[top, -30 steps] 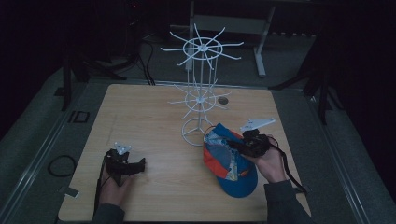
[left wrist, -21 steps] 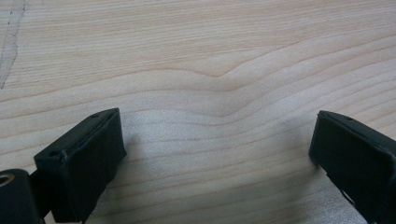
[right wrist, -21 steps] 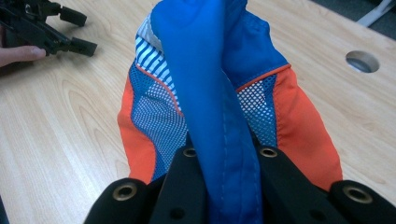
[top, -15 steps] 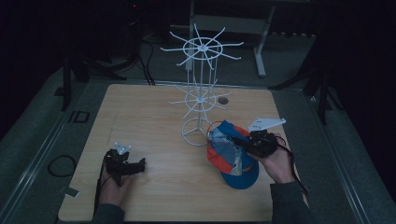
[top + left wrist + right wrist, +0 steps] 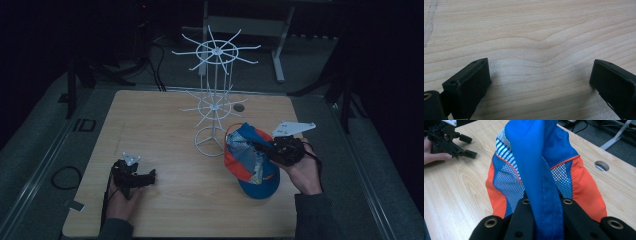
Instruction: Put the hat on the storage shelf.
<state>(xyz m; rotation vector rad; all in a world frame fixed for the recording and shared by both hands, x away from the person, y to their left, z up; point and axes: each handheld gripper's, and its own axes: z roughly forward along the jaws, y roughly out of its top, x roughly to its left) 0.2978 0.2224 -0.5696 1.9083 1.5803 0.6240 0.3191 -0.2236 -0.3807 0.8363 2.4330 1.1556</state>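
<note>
One blue-and-orange cap hangs just right of the one white wire rack, clenched by the right gripper at its blue fabric. The left gripper, well left of the rack, rests on the surface with both fingers spread, empty.

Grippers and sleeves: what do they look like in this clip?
Both are black. The right gripper carries a pale three-cornered plate; the left gripper has a smaller one, with a dark cable trailing. Its jaws end in blocky black pads. Dark grey-green sleeves cover both forearms.
</note>
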